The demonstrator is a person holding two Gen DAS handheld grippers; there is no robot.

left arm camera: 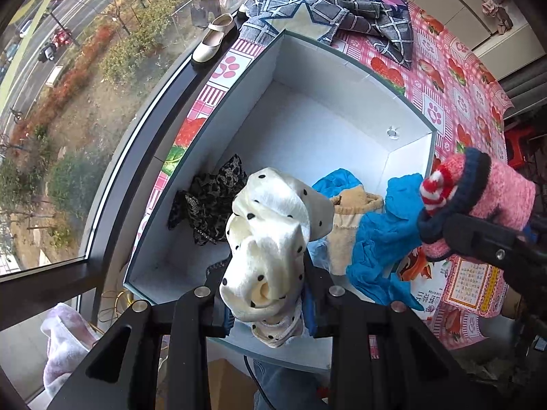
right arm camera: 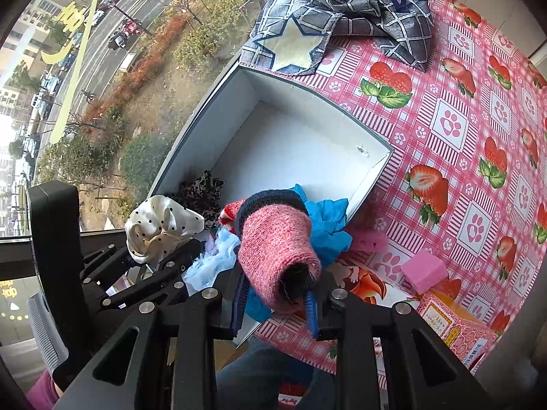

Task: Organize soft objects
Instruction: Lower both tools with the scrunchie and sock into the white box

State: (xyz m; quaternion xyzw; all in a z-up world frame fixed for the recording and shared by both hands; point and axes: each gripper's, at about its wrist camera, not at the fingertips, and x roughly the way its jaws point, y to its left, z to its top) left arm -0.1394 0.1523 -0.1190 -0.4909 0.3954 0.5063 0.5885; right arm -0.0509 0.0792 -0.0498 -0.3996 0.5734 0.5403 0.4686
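Left hand-held gripper [left arm camera: 268,294] is clamped on a cream polka-dot cloth [left arm camera: 270,239], held above the near end of the white box [left arm camera: 342,68]. Right hand-held gripper [right arm camera: 278,299] is closed on a pink knit sock [right arm camera: 277,246] with a navy cuff, hanging over the box's near right corner. Inside the box, near end: blue cloth [left arm camera: 379,235], a tan sock [left arm camera: 345,225], and a leopard-print piece [left arm camera: 212,201] against the left wall; possibly a scrunchie, hard to tell. Rest of the box floor is bare. Beyond the box's far end, a grey checked cloth [right arm camera: 342,10] with a star patch lies on the table [right arm camera: 461,119].
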